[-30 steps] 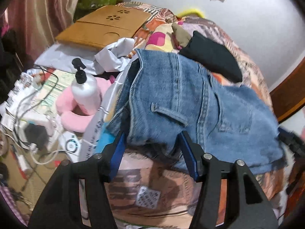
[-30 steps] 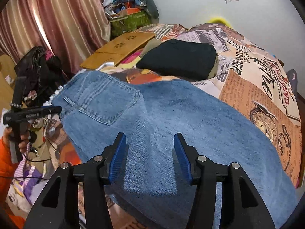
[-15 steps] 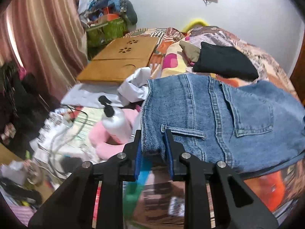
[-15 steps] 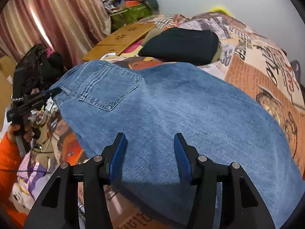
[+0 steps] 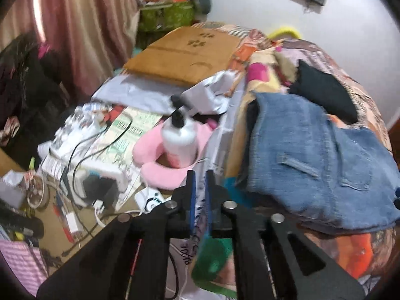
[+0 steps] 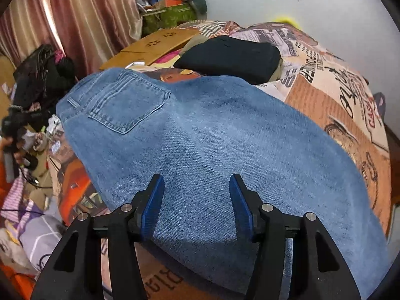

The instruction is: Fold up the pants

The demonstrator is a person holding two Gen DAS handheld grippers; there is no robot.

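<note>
Lying flat across the bed [image 6: 350, 115], the jeans [image 6: 212, 145] spread with the back pocket [image 6: 130, 105] up and the waistband toward the bed's curtain-side edge. Beyond the jeans, farther up the bed, sits a folded black garment [image 6: 230, 57].

The right tool [image 6: 197, 200] hangs over the near edge of the jeans. Its jaws stand well apart and are opening slightly; denim shows between and beneath the blue pads [image 6: 152, 205], but they do not press on it.

The left tool [image 5: 199, 200] is off the jeans, to the side of the waistband corner [image 5: 252, 182], past the bed's edge and above clutter. Its jaws are closing and almost together, with only a thin gap and nothing between them. In front of it, beside the jeans, a white pump bottle [image 5: 178, 137] stands in a pink cushion [image 5: 160, 170]. The view is blurred.
</note>
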